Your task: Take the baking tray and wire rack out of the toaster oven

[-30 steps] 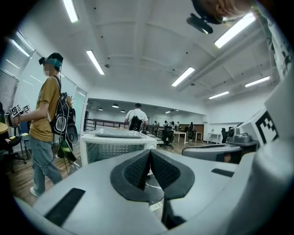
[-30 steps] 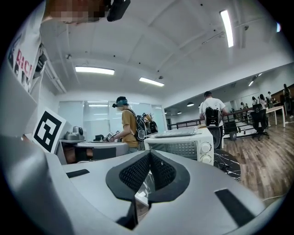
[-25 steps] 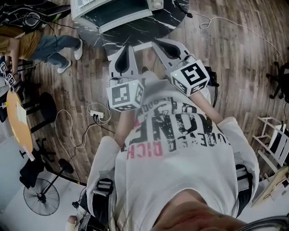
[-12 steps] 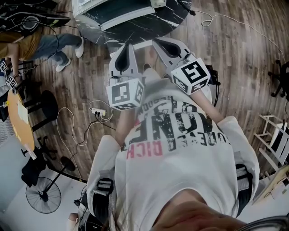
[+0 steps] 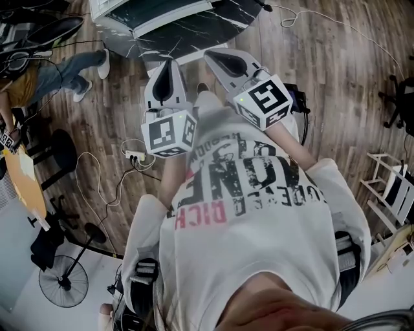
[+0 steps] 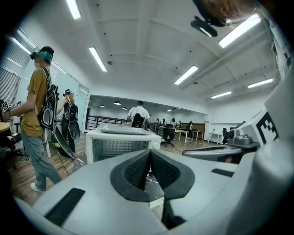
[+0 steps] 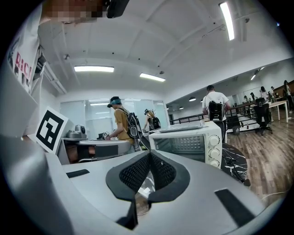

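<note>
- Since a second ago the whole head view slides: the toaster oven (image 5: 152, 14) sits higher, nearly at the picture's top edge, and both grippers ride up with it. The gap from the grippers to the oven looks unchanged, so this is the head tilting, not a reach.
- For the task that means no gain. The left gripper (image 6: 149, 153) and right gripper (image 7: 149, 153) hang level, short of the oven's front, side by side. Each has its pads pressed together on nothing.
- The oven's glass door looks shut. Through it only a patterned inside shows, and I cannot tell a baking tray or wire rack in there.
- A flat grey sheet (image 6: 121, 130) lies on the oven's top; whether it is the tray or the rack I cannot tell.
- A shut door with empty, closed jaws fits a moment before the door is opened. It fits equally one after the things are out and the door is closed again.
- Edges: the dark marbled table (image 5: 194, 39) carries the oven, and its rim runs between the oven's front and the gripper tips.
- Room: bare wooden floor (image 5: 336, 71) lies right of the oven. Left of the oven stands another person (image 5: 71, 64), well apart. A cable and power strip (image 5: 136, 158) lie on the floor on the near side of the oven, below the left gripper.
</note>
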Available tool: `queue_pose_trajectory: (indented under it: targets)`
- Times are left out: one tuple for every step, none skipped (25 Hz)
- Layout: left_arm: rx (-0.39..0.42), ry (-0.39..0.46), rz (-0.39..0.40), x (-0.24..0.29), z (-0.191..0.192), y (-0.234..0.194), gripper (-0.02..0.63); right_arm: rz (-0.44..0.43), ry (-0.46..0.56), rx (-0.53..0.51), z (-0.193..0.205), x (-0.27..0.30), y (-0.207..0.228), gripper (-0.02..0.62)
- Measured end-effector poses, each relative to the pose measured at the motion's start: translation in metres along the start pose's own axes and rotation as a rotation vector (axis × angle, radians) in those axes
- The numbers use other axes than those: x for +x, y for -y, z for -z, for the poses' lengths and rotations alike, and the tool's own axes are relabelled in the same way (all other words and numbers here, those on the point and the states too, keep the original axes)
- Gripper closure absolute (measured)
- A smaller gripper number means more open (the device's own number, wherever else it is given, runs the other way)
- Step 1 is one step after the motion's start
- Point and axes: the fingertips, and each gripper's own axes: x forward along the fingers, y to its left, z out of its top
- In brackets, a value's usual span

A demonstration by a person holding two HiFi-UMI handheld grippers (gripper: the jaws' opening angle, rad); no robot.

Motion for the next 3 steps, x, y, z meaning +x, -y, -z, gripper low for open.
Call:
queue_pose_trajectory:
  targets:
    - [-0.002,0.0,0.0,-0.0004,0.0001,0.0009,0.601,0.001,-0.002,0.0,0.0003,-0.0012,0.0,0.594]
    - [-0.004,0.001,0.0,-0.0005,0.0002,0.0016,0.601,0.002,-0.003,0.0,0.0006,-0.0022,0.0002,0.594]
    - [-0.006,0.001,0.001,-0.0005,0.0002,0.0023,0.601,0.003,-0.005,0.001,0.0009,-0.0032,0.0006,0.594]
